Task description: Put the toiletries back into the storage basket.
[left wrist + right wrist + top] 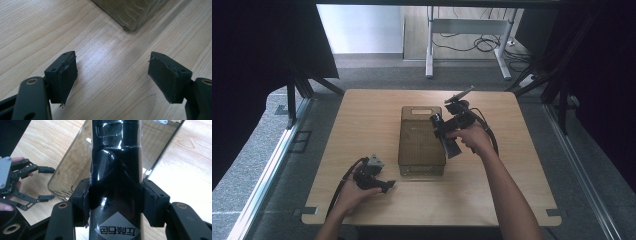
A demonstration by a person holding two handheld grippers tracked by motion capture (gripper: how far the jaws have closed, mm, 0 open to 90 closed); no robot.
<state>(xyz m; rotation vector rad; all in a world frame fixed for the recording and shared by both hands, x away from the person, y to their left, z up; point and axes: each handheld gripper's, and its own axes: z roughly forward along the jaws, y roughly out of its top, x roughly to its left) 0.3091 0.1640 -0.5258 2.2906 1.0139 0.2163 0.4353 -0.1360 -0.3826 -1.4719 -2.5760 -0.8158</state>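
Two tools in play, one of them busy. My right tool is clamped on a black bottle, jaws pressed against both flanks, and I am carrying it above the right edge of the tinted box that sits mid-counter. In the right gripper view the bottle runs straight up between the jaws, glossy, with a diamond-shaped label low down and bands of tape near the top. The box lies beneath and behind it, see-through and brownish, with a handle slot at its far end.

My left tool rests low on the counter near the box's front left corner, jaws wide apart with bare wood between them. Nothing held there. In its own view the box corner sits just ahead, apart from the jaws.

I judge the step in hand to be the carry: bottle gripped and lifted, not yet set down. Whether the box is open on top or lidded I cannot tell, so I would not commit to a drop yet. The next move calls for a firm squeeze, since that surface looks slick, and a controlled lowering with the bottle clear of the box's rim. The left tool could steady the box if it slides.

Count: one bottle, one box, one counter, two tools, two hands.
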